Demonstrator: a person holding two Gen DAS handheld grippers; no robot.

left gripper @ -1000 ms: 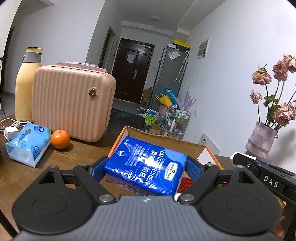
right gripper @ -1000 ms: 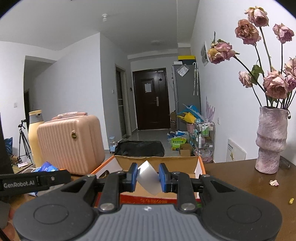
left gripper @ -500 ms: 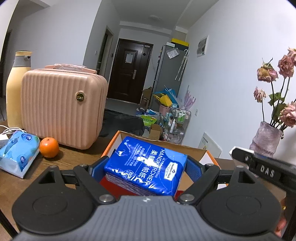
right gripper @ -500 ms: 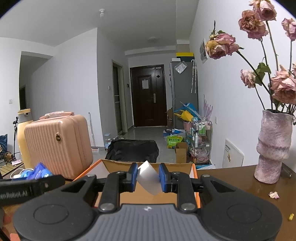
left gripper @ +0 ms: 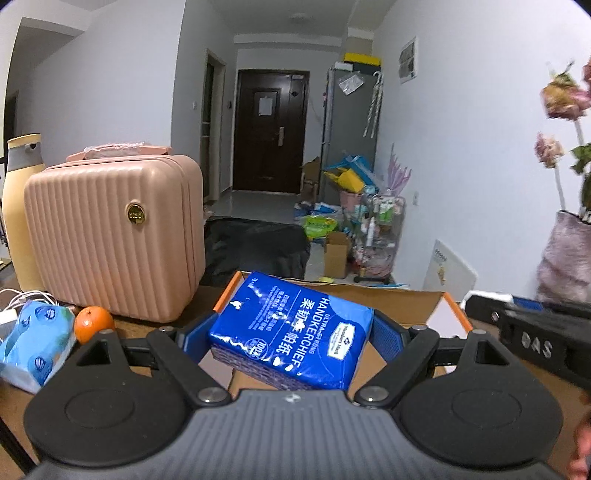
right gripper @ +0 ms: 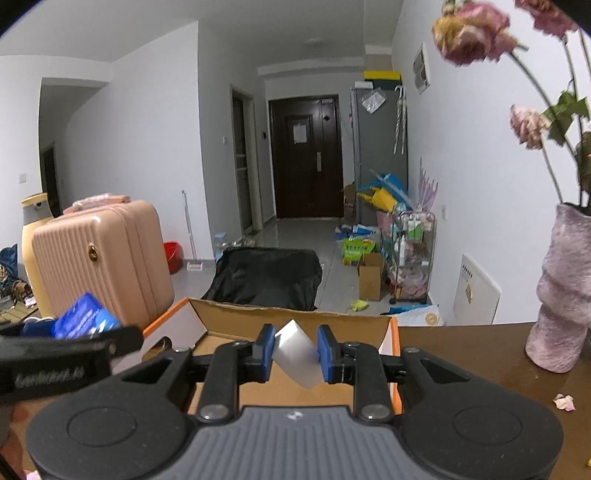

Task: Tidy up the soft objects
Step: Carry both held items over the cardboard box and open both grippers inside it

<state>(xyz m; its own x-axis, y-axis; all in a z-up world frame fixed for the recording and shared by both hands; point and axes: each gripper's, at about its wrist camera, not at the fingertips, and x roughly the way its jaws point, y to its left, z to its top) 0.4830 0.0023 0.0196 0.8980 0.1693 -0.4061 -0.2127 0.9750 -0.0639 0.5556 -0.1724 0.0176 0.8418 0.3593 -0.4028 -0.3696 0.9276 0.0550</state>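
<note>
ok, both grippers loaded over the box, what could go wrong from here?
1. The left gripper holds the blue tissue pack tilted; dropped like that, it may catch the cardboard box wall.
2. The right gripper pinches a thin white packet by its edges; it could slip.
3. The grippers are close together and could collide.

Light: dim, cool, even indoor light is filling the room.
Blur: dried roses (right gripper: pixel 469 35) are smearing.
Edges: fisheye is bending walls, corners are going dark.
</note>
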